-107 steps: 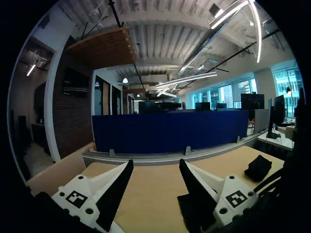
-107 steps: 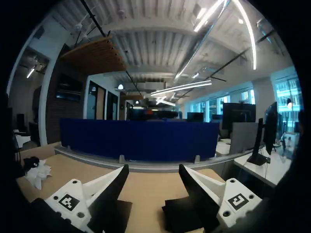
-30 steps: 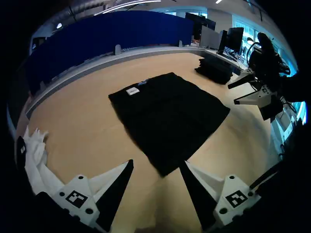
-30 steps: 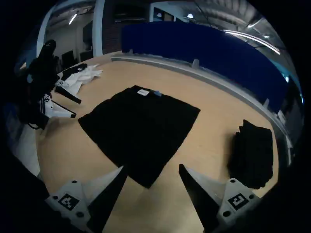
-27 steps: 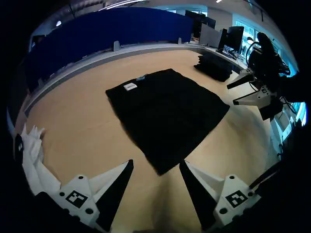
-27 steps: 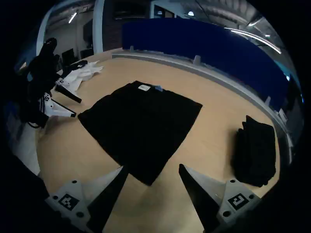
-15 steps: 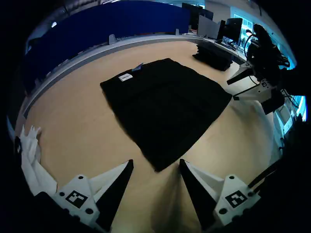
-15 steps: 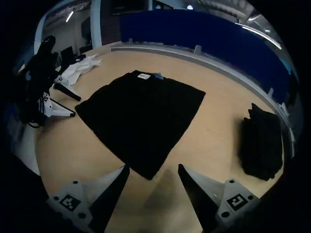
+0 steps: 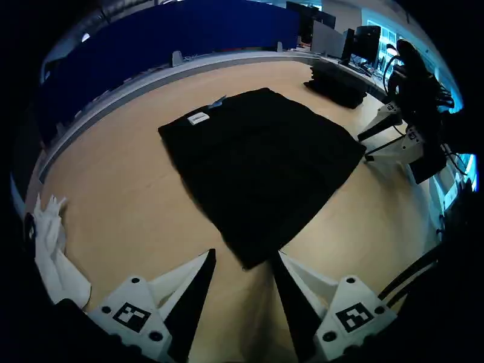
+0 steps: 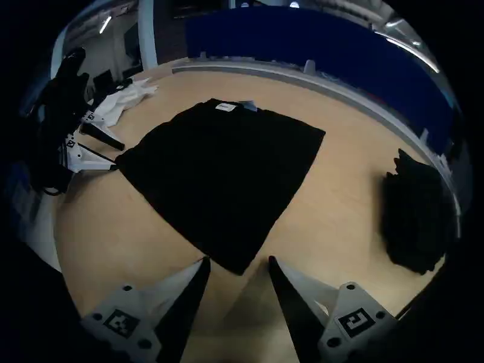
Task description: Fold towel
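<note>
Left gripper [image 9: 242, 257] and right gripper [image 10: 238, 259] are both part-open and empty, each with its tips either side of a near corner of the towel [image 9: 260, 157]. It lies flat on the table [image 9: 121, 181] straight ahead. Looks like the corner-grab step; next, both need to pinch, then lift toward the far edge.

No word, number or brand can be read. The towel [image 9: 260, 163] has a small white tag [image 9: 198, 118] at its 11 o'clock corner in the left gripper view, and the tag sits at 12 o'clock [image 10: 227, 107] in the right gripper view. Its print is too small to make out. The left gripper [image 9: 242, 255] bears square black-and-white markers [image 9: 132, 314] at 7 and 5 o'clock. The right gripper [image 10: 238, 260] bears the same kind [image 10: 353, 322]. These are coded patterns, not letters.
</note>
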The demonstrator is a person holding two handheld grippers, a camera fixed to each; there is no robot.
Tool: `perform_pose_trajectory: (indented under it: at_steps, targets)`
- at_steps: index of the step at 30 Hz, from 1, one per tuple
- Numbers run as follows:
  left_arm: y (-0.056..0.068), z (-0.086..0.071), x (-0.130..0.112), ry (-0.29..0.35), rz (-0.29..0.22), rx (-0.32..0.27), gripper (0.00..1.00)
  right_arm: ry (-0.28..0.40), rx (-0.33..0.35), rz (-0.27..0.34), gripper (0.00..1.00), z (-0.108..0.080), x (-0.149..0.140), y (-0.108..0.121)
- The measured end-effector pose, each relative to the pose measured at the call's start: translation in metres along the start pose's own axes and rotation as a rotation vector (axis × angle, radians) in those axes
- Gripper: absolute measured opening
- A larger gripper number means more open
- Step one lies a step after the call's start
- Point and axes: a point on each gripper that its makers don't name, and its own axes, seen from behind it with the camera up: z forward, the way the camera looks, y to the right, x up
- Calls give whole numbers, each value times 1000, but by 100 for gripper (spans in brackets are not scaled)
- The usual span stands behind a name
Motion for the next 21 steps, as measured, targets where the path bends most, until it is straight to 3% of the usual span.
perform_pose_trajectory:
  at_steps: [14,21]
  targets:
    - [9,2,-1,-17,17,-1,34,-8,6,-15,38,-1,-1,-1]
    - [12,4,-1,-20,5,1,27,-15,9,-16,27,-1,-1,-3]
